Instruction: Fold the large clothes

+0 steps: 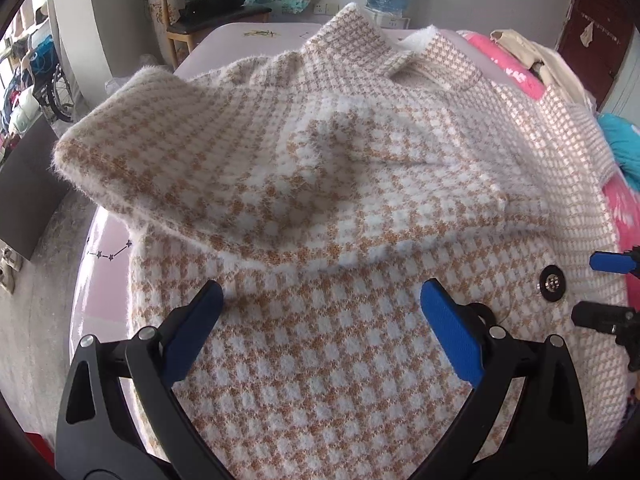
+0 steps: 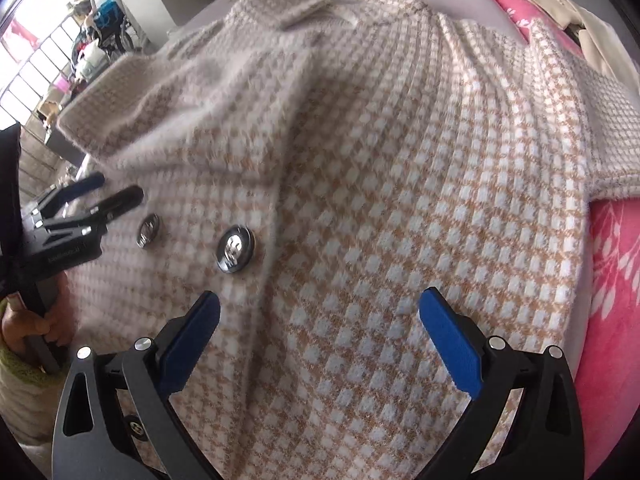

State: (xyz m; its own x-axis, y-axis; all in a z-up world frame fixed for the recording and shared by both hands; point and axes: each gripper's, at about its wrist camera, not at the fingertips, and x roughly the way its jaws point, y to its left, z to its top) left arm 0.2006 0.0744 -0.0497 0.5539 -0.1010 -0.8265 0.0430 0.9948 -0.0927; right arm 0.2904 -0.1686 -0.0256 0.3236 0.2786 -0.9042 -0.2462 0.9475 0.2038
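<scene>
Houndstooth coat (image 1: 340,208) in tan and white lay spread front-up across the pale bed (image 1: 100,280), its collar (image 2: 304,4) at the far end. One sleeve (image 1: 132,152) was folded in over the chest. We held the left gripper (image 1: 320,336) above the lower front panel, its blue pads (image 1: 452,336) spread wide with nothing between them. Our right gripper (image 2: 320,336) hovered likewise, fingers parted and empty, just below a dark shiny button (image 2: 235,249). A second button (image 2: 148,230) sat beside it. Pink blanket (image 2: 612,280) showed along the coat's right edge.
</scene>
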